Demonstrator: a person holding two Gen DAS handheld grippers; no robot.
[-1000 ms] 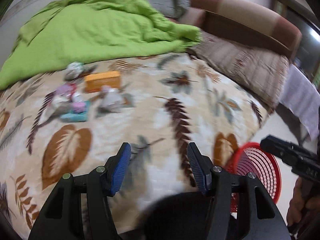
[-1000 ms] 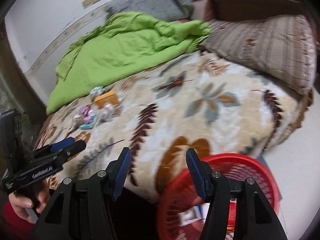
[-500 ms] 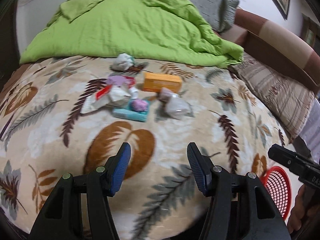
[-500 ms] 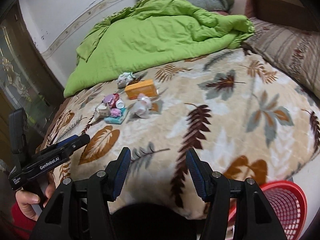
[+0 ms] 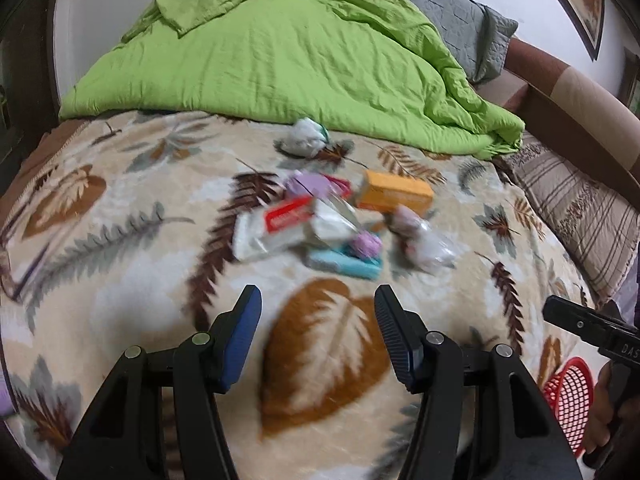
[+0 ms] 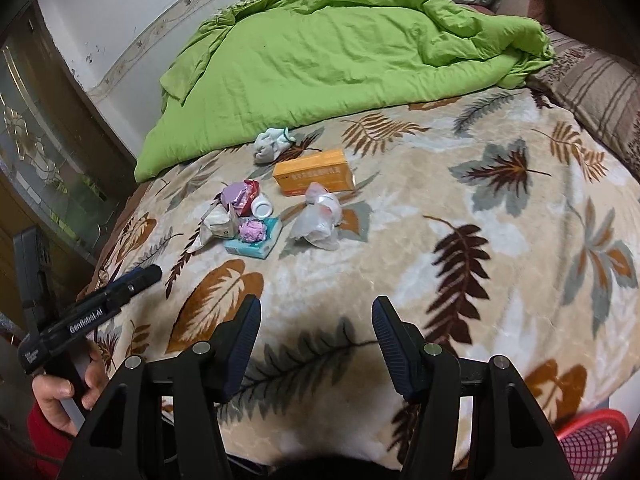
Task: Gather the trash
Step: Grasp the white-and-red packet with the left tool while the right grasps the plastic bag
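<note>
On the bed, a small heap of trash is seen on the leaf-patterned blanket [image 6: 460,184], just in front of the green quilt [image 6: 320,40]. From left to right in the right wrist view, a crumpled paper wrapper [image 6: 218,222] is found first, then a purple wad [image 6: 252,230] resting on a teal packet [image 6: 256,246], a white bottle cap [image 6: 262,208] behind them, a clear plastic bag [image 6: 318,220], and an orange box [image 6: 314,172] beyond it; a balled white tissue [image 6: 272,144] lies nearest the quilt.

The left tongs [image 5: 316,336] are held apart and empty, short of the heap. The right tongs [image 6: 316,336] are likewise apart with nothing between them. The red basket [image 6: 592,444] is seen low at the bed's right edge, well apart from the heap.

The step in hand is judged to be the approach. It would best be done by one light piece being singled out, the nearest edge of the heap being met squarely, and the soft blanket being kept out of the grip. The plastic bag is likely to slip unless bunched.
</note>
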